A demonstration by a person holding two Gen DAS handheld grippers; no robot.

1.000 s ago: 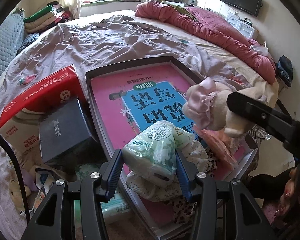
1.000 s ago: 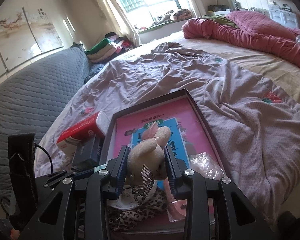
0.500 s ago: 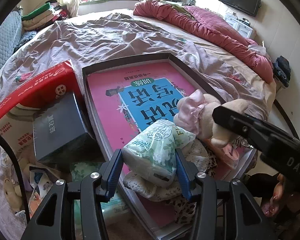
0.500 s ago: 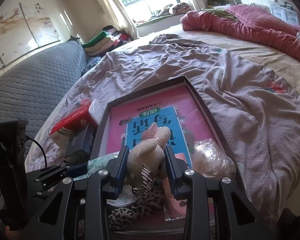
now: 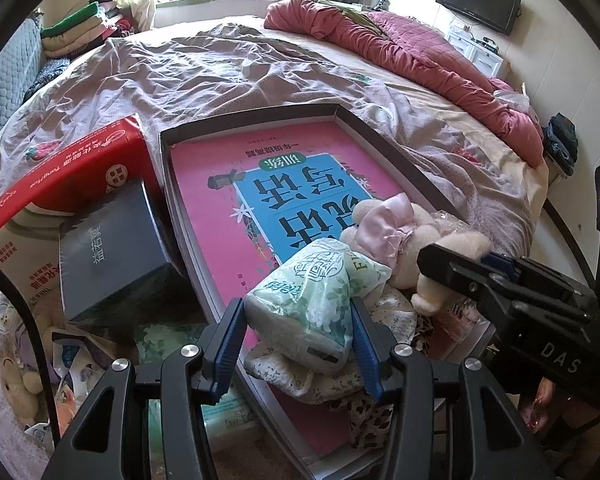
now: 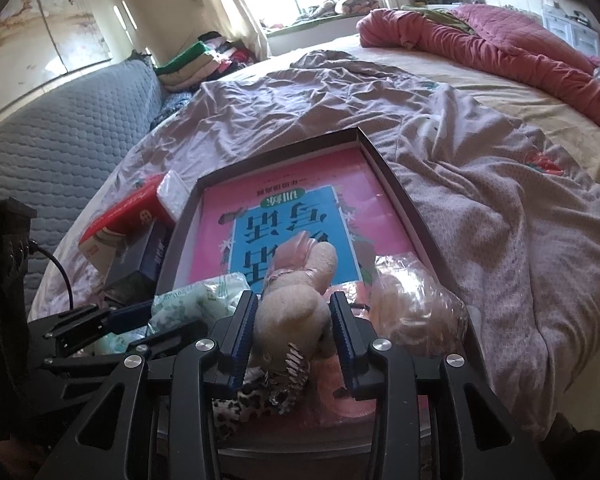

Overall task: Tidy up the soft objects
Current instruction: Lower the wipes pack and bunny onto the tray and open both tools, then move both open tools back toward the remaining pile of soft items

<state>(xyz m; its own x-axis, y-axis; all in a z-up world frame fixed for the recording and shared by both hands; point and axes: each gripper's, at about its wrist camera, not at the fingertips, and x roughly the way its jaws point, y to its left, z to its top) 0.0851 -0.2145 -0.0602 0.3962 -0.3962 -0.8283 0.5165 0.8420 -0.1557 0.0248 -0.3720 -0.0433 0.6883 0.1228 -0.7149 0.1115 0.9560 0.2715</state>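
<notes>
Over the shallow box (image 5: 392,138) on the bed, the left gripper (image 5: 298,334) is clamped on a green-printed tissue pack (image 5: 316,288), while the right gripper (image 6: 294,334) has the plush toy (image 6: 296,296) between jaws that have just been easing apart, the toy low over the soft things heaped at the box's near end. I'd worry that the plush, let go on that uneven heap, rolls off over the rim. The two grippers sit close together, so either could knock the other's load.

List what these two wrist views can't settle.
- Left wrist view: tissue pack hides the cloth pile beneath it.
- Right wrist view: plush toy's lower half sits behind the right claw.
- Both views: tray's near end hidden under the piled things.
</notes>
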